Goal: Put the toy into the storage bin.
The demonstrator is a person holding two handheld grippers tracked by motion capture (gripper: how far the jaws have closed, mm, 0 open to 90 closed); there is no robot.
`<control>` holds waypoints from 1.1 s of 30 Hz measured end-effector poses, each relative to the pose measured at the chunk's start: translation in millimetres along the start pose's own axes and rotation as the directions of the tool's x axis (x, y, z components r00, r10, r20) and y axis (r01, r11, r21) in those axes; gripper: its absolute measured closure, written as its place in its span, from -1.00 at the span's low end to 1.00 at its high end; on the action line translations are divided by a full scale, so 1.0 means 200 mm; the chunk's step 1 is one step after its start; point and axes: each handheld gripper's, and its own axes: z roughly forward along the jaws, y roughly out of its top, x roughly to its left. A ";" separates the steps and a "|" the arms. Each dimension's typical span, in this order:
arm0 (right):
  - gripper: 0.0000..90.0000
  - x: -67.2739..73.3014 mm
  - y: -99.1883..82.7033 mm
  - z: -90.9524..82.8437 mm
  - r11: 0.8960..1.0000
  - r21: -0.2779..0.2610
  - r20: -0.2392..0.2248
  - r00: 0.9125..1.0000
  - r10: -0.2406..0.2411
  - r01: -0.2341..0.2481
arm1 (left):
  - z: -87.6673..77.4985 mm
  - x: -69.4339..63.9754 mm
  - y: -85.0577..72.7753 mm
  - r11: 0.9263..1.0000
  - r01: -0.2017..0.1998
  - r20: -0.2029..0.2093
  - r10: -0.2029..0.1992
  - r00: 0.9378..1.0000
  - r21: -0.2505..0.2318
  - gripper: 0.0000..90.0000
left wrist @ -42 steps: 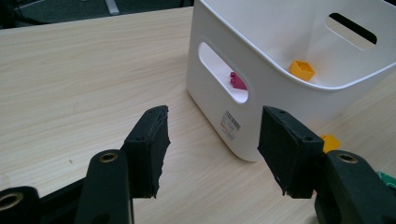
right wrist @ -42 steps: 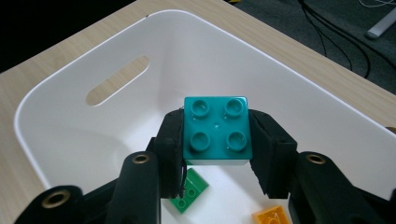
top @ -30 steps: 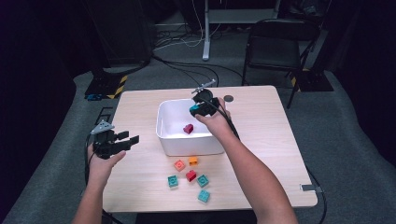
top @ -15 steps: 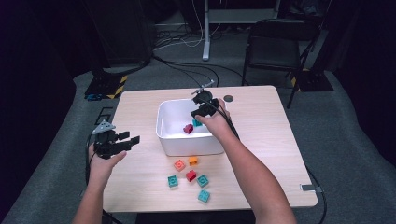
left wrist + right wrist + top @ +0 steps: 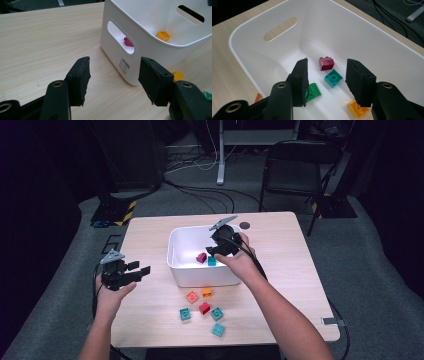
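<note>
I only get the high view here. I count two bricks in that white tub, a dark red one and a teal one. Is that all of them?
Observer: No. The right gripper view also shows a green brick and a yellow brick in the tub.
Operator: Is the right gripper holding one?
Observer: No, the right gripper has just been opening its jaws, and nothing is between them.
Operator: And the left gripper?
Observer: The left gripper is open and empty, facing the tub's side, which carries a barcode label.

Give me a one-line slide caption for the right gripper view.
Right gripper with open, empty jaws above the white bin, where magenta, teal, green and orange bricks lie.
</note>
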 end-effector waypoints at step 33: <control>0.08 0.37 -0.39 -0.16 0.988 -0.036 -0.045 0.988 -0.149 0.148 | 0.02 -0.02 -0.01 1.000 -0.010 0.005 0.010 1.000 0.017 -0.08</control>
